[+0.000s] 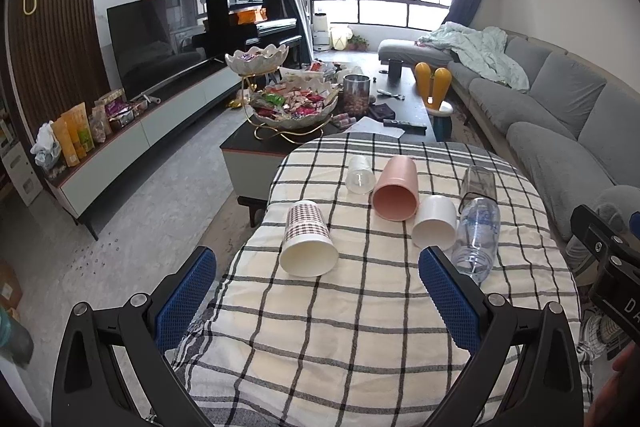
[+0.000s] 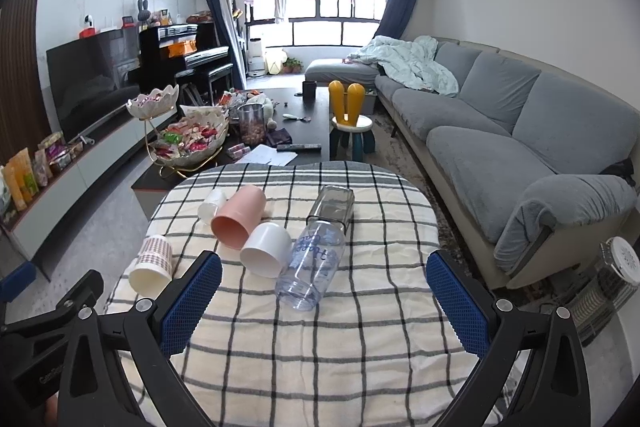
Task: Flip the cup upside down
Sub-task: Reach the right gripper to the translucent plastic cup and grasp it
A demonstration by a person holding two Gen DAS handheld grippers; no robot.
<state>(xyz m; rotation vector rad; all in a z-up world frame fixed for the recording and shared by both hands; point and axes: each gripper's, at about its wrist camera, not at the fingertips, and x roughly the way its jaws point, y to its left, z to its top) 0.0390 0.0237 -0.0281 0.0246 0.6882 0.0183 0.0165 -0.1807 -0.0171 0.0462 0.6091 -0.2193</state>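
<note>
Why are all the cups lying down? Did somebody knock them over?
Every cup on the checked cloth lies on its side: plaid cup, pink cup, white cup, small clear cup, clear bottle. None stands upright. No spill shows.

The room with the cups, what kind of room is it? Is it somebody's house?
Yes, most likely a home's living room. A long grey sofa runs down one side, a big TV and a black piano stand opposite, and laundry hangs at the window.
</note>
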